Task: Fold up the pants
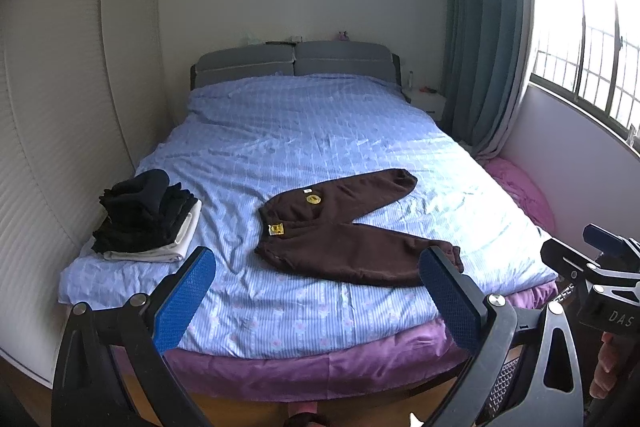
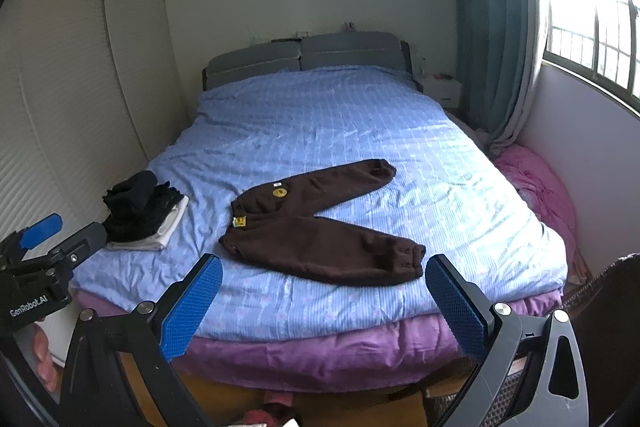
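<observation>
Dark brown pants [image 1: 340, 231] lie flat on the blue striped bed cover [image 1: 304, 131], waistband to the left, legs spread in a V to the right. They show in the right wrist view too [image 2: 320, 227]. My left gripper [image 1: 316, 271] is open and empty, held off the foot of the bed, short of the pants. My right gripper [image 2: 324, 279] is open and empty, also off the foot of the bed. Its body shows at the right edge of the left wrist view [image 1: 600, 279]. The left gripper's body shows at the left edge of the right wrist view [image 2: 40, 267].
A stack of folded dark and white clothes [image 1: 148, 219] sits at the bed's near left corner. A wardrobe [image 1: 60, 87] stands at the left. A pink blanket [image 1: 524, 187] lies beside the bed under the window [image 1: 592, 59]. A purple sheet [image 1: 320, 367] hangs over the foot.
</observation>
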